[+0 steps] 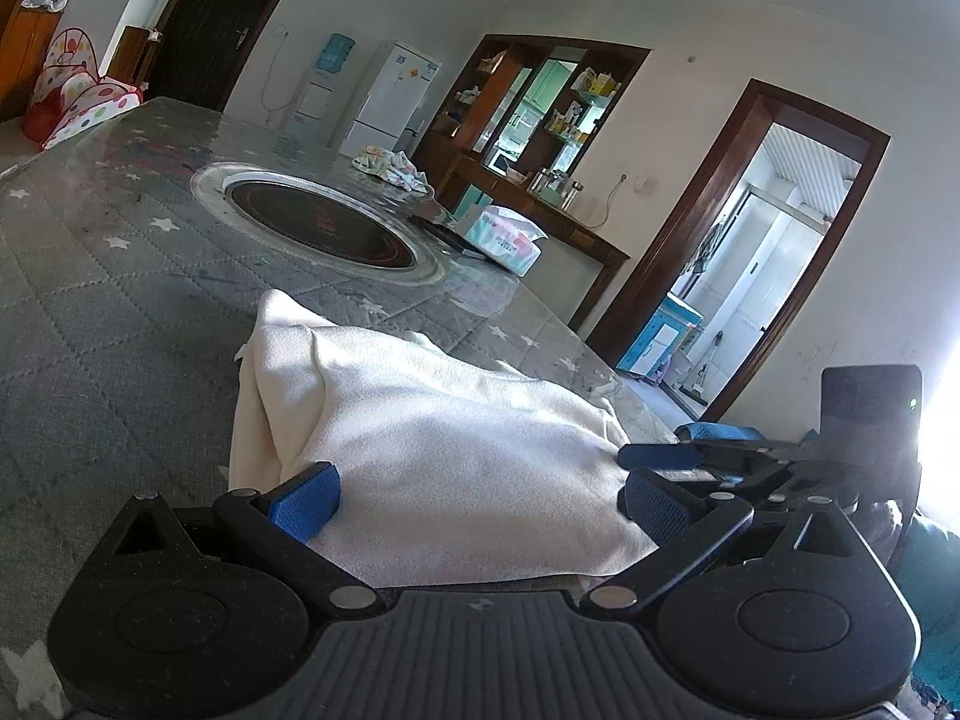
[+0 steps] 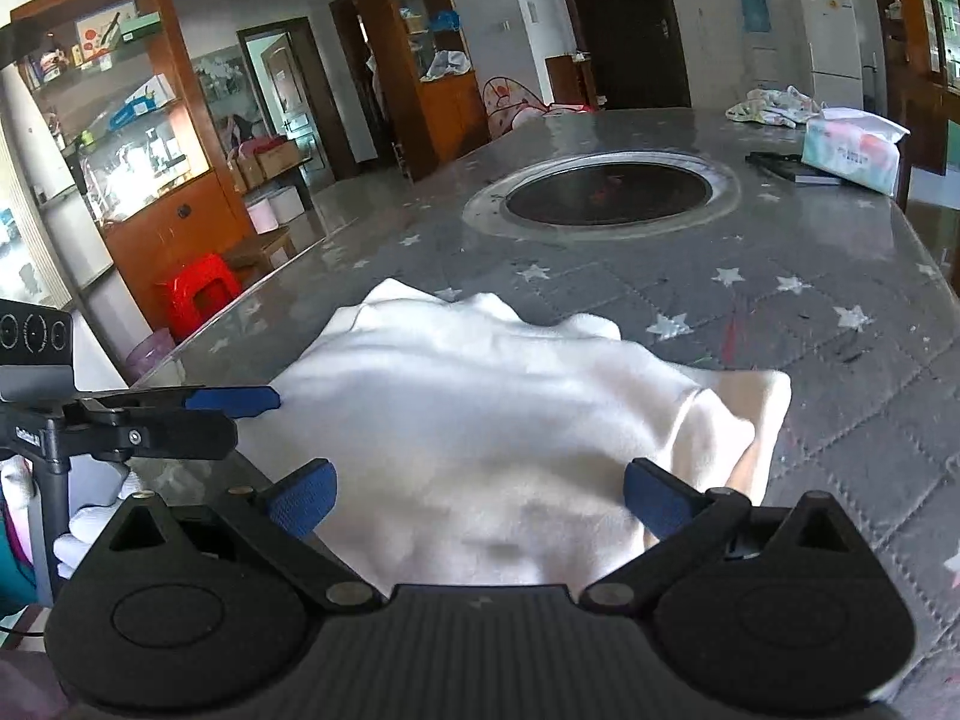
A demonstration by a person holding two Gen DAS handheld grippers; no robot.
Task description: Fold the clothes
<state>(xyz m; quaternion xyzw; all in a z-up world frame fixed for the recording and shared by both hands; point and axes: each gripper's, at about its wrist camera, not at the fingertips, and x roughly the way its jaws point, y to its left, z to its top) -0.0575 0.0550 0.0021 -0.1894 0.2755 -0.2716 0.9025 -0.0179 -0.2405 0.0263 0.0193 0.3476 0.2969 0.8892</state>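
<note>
A cream-white garment point(image 1: 432, 438) lies bunched and partly folded on the grey star-patterned table; it also shows in the right wrist view point(image 2: 480, 420). My left gripper point(image 1: 480, 501) is open, its blue pads wide apart on either side of the cloth's near edge. My right gripper point(image 2: 480, 501) is open too, straddling the cloth's near edge. The right gripper's blue fingers point(image 1: 666, 456) show at the cloth's right side in the left wrist view. The left gripper's fingers point(image 2: 234, 401) show at the cloth's left edge in the right wrist view.
A round black hotplate point(image 2: 606, 186) with a metal rim is set into the table's middle. A tissue pack point(image 2: 852, 147) on a dark book and a crumpled patterned cloth point(image 2: 774, 105) lie at the far side. A red stool point(image 2: 198, 294) stands beside the table's left edge.
</note>
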